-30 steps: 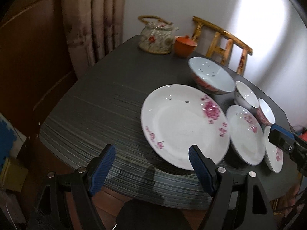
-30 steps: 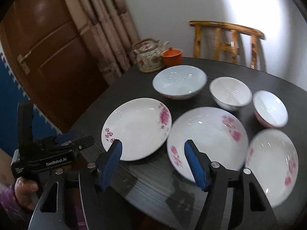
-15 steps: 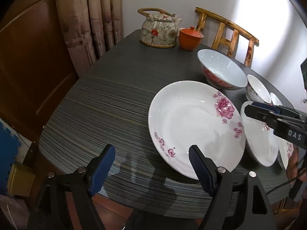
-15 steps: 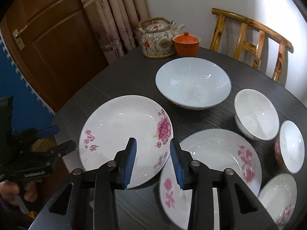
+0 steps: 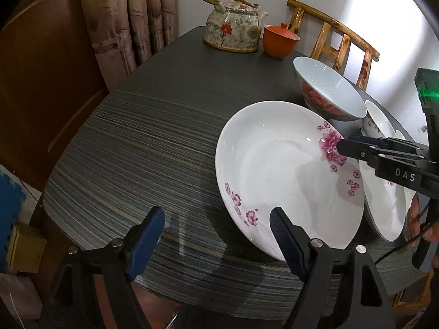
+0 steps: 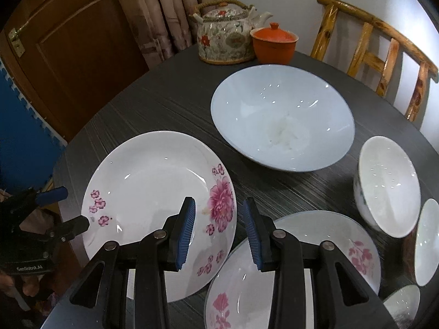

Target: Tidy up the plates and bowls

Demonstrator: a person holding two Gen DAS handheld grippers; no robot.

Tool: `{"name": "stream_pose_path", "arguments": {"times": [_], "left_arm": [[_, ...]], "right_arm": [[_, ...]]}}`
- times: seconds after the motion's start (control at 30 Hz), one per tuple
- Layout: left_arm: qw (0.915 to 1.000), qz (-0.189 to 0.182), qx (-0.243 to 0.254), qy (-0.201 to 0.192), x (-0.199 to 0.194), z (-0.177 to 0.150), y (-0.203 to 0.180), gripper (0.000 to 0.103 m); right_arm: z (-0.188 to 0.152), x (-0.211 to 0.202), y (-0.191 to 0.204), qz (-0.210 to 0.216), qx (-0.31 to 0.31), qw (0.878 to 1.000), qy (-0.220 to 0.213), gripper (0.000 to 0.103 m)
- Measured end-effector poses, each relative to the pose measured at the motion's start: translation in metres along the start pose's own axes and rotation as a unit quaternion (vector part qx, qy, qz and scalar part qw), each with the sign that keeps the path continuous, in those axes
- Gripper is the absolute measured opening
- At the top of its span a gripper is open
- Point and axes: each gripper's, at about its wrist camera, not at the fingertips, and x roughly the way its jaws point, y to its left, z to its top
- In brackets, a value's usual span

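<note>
A large white plate with pink flowers lies on the dark table. My right gripper straddles its flowered right rim, jaws narrowed but apart, pads clear of the rim. My left gripper stands wide open at the plate's near edge, one finger over the rim. Beside the large plate sits a medium flowered plate. A big bowl and a small bowl stand behind.
Another small bowl and a small plate sit at the far right. A flowered teapot and an orange lidded cup stand at the table's back edge, a wooden chair behind them. A person's hand holds each gripper.
My right gripper narrowed its jaws and came down and left onto the large plate's flowered rim. My left gripper drew a little closer to the plate's near edge.
</note>
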Motion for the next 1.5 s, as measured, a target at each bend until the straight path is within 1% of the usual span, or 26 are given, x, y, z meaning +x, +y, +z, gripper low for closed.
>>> {"name": "stream_pose_path", "arguments": {"times": [0.2, 0.3, 0.43, 0.5, 0.6, 0.63, 0.67, 0.7, 0.73, 0.77, 0.83, 0.9, 0.93, 0.97, 1.07, 1.2, 1.37, 1.5], "left_arm": [[0.9999, 0.006, 0.016, 0.005, 0.007, -0.001, -0.005, 0.081], [0.9997, 0.01, 0.022, 0.005, 0.009, -0.002, -0.007, 0.081], [0.9997, 0.008, 0.022, 0.008, 0.012, -0.002, -0.007, 0.081], [0.9996, 0.008, 0.026, 0.01, 0.013, -0.003, -0.007, 0.081], [0.9993, 0.003, 0.033, 0.016, 0.017, -0.002, -0.009, 0.081], [0.9993, -0.001, 0.035, 0.016, 0.018, -0.003, -0.009, 0.081], [0.9992, -0.005, 0.037, 0.016, 0.018, -0.004, -0.01, 0.077], [0.999, -0.009, 0.04, 0.016, 0.019, -0.005, -0.011, 0.066], [0.9989, -0.011, 0.042, 0.019, 0.02, -0.005, -0.012, 0.061], [0.9987, -0.015, 0.043, 0.023, 0.021, -0.005, -0.012, 0.053], [0.9985, -0.032, 0.039, 0.022, 0.022, -0.005, -0.011, 0.048], [0.998, -0.043, 0.039, 0.022, 0.022, -0.005, -0.012, 0.038], [0.9978, -0.047, 0.041, 0.021, 0.021, -0.005, -0.013, 0.035], [0.9978, -0.046, 0.043, 0.019, 0.021, -0.005, -0.013, 0.03], [0.9979, -0.042, 0.047, 0.017, 0.021, -0.004, -0.015, 0.029], [0.9985, -0.036, 0.039, 0.017, 0.021, -0.002, -0.006, 0.027], [0.9993, -0.026, 0.021, 0.015, 0.02, 0.003, 0.005, 0.024], [0.9998, -0.016, 0.01, 0.008, 0.016, 0.005, 0.013, 0.023]], "right_arm": [[0.0, 0.014, 0.002, -0.006, -0.014, 1.0, 0.019, 0.034], [-0.001, 0.018, -0.001, 0.005, -0.011, 1.0, 0.024, 0.034], [0.0, 0.023, -0.003, 0.011, -0.008, 1.0, 0.028, 0.034], [0.0, 0.025, -0.002, 0.011, -0.01, 0.999, 0.031, 0.032], [-0.001, 0.029, 0.001, 0.009, -0.016, 0.999, 0.039, 0.024], [-0.001, 0.031, 0.002, 0.005, -0.017, 0.999, 0.041, 0.023], [-0.001, 0.031, 0.002, 0.004, -0.02, 0.999, 0.039, 0.023], [-0.001, 0.031, 0.003, 0.003, -0.021, 0.999, 0.038, 0.022], [-0.002, 0.031, 0.003, 0.0, -0.021, 0.999, 0.037, 0.019], [-0.002, 0.031, 0.003, -0.004, -0.021, 0.999, 0.037, 0.017], [-0.002, 0.031, 0.001, -0.001, -0.017, 0.999, 0.036, 0.016], [-0.001, 0.031, -0.001, 0.002, -0.014, 0.999, 0.034, 0.016], [-0.001, 0.031, 0.0, 0.001, -0.014, 0.999, 0.034, 0.016], [-0.001, 0.031, 0.0, 0.001, -0.013, 0.999, 0.033, 0.016], [-0.002, 0.031, -0.001, 0.003, -0.003, 0.999, 0.032, 0.015], [-0.002, 0.031, -0.001, 0.007, 0.009, 0.999, 0.032, 0.015], [0.001, 0.033, 0.0, 0.022, 0.024, 0.999, 0.032, 0.013], [0.005, 0.036, 0.005, 0.027, 0.028, 0.999, 0.028, 0.013]]}}
